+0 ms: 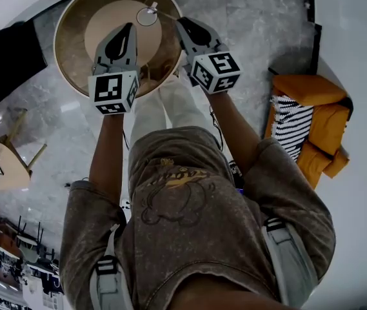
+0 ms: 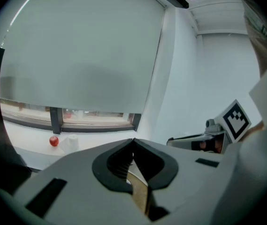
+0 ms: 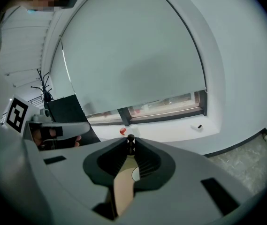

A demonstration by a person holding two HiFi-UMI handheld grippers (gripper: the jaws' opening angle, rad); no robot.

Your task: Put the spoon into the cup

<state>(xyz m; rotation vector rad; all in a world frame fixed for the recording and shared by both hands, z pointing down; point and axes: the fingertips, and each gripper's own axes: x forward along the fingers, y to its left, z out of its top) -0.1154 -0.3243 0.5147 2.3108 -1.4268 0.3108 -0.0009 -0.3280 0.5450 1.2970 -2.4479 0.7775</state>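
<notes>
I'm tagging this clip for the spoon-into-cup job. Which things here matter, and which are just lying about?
Job:
- spoon, held in the right gripper
- cup
- round table that the cup stands on

Lying about:
- orange seat
- striped cushion
- red ball on the sill

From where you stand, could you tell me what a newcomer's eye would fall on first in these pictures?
The two marker cubes stand out: the left hand-held gripper and the right hand-held gripper are side by side over a round wooden table. The right one pinches a thin spoon by its handle; the left is shut and empty. At the right stands an orange chair with a striped cushion.
</notes>
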